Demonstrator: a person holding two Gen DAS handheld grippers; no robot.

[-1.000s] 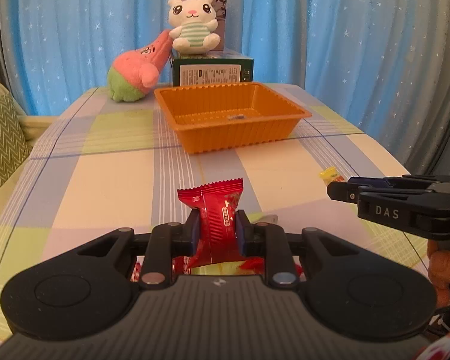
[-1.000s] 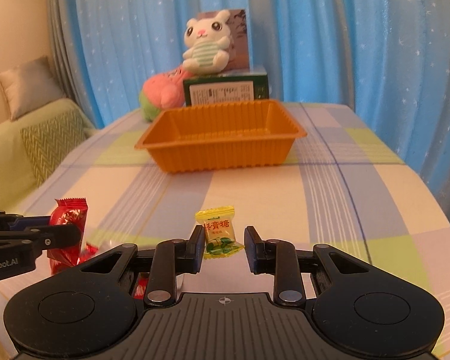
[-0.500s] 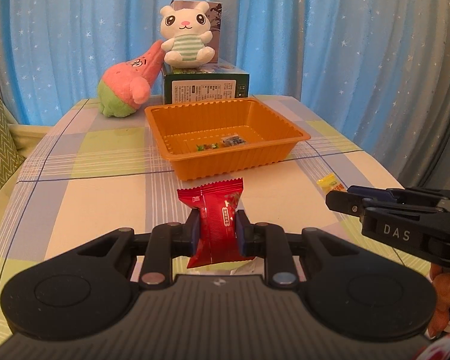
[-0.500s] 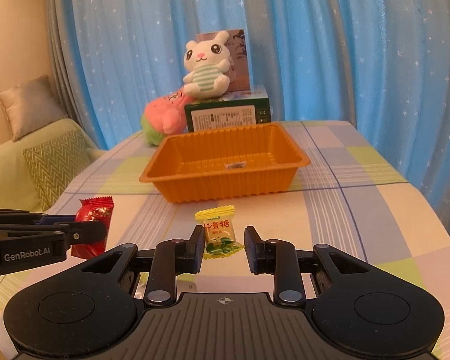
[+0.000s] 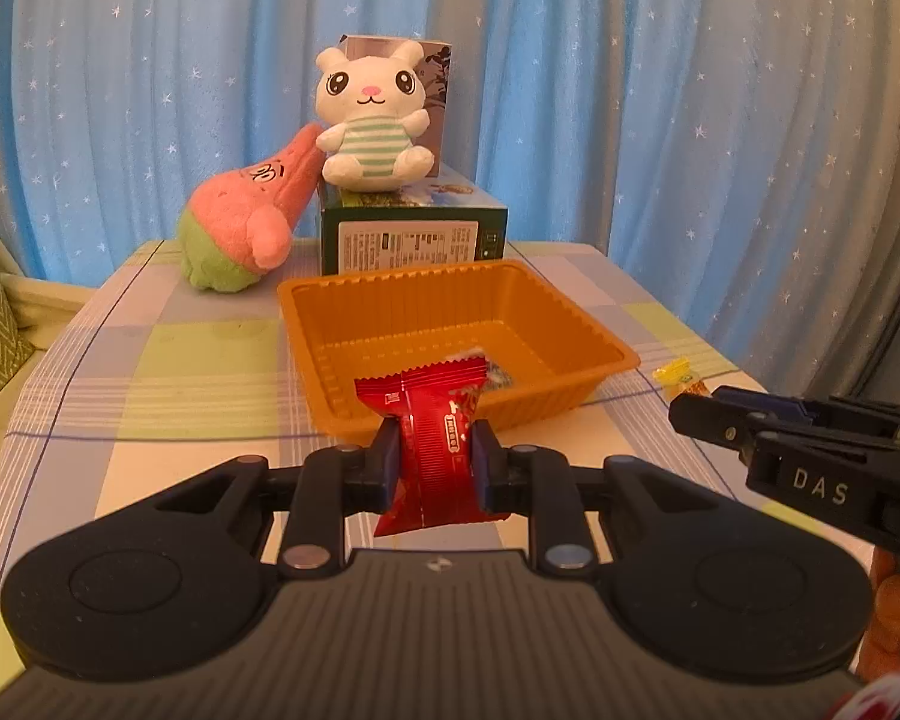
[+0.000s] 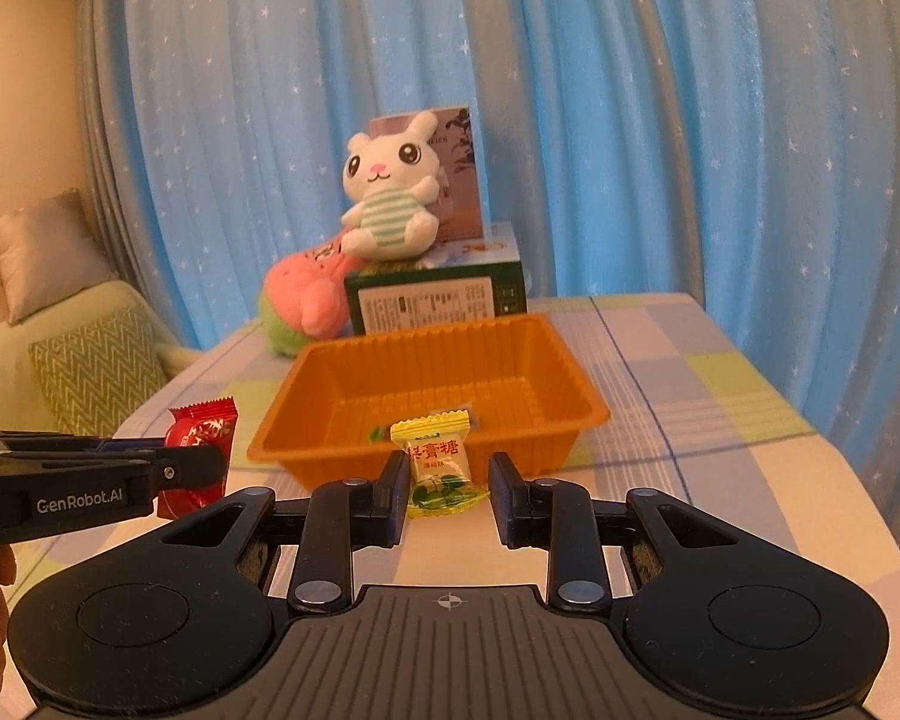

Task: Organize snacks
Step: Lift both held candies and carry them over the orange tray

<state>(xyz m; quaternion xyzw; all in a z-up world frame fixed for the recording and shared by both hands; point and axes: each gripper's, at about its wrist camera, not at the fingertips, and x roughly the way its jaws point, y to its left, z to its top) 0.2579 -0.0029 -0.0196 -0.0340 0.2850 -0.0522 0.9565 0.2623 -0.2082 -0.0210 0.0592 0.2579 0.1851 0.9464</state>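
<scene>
Grippers carrying sweets near the orange tray (image 5: 570, 324)

Left gripper (image 5: 435, 462) clamps a red sweet (image 5: 435, 438); right gripper (image 6: 447, 495) holds a yellow sweet (image 6: 438, 462), though only one finger visibly touches it.

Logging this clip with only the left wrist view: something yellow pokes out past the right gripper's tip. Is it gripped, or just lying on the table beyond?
Observer: Gripped. In the right wrist view the yellow candy stands upright between the right gripper's fingers.
Operator: Anything printed on it?
Observer: Red characters above a picture of green fruit.
Operator: Where is the tray from there?
Observer: The orange tray lies straight beyond the candy, its near wall just behind it.
Operator: And my own gripper?
Observer: The left gripper enters side-on from the left edge, clamped on the red packet, left of the tray's near corner.
</scene>
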